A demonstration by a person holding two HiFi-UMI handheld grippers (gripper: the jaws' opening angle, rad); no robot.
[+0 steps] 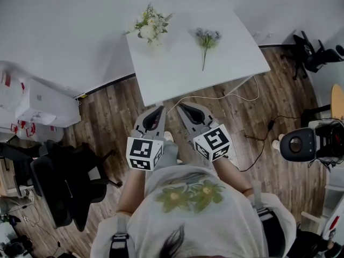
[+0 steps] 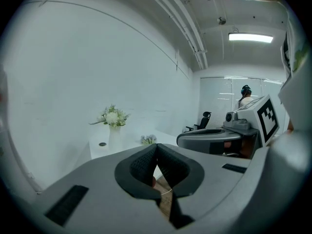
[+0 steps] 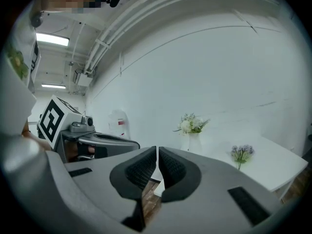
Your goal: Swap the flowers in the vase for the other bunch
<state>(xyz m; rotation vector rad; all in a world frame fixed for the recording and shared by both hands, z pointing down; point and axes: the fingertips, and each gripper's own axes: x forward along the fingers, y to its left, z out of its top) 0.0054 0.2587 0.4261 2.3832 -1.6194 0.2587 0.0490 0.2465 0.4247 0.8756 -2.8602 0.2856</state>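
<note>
1. Head view: we stand short of the table (image 1: 177,74), with the left gripper (image 1: 157,112) and right gripper (image 1: 185,110) side by side over the floor (image 1: 107,117), well apart from the flowers. The white bunch (image 1: 151,27) stands at the table's far left corner. The purple bunch (image 1: 206,41) lies flat to its right.
2. Left gripper view: our left jaws are clenched on nothing. Ahead, the white bunch sits in the vase (image 2: 114,139), with the purple bunch near it on the table.
3. Right gripper view: these jaws are pressed together too, and empty. The same layout shows beyond them. We judge the swap not yet begun: the white bunch is to come out and the purple bunch to go in.
</note>
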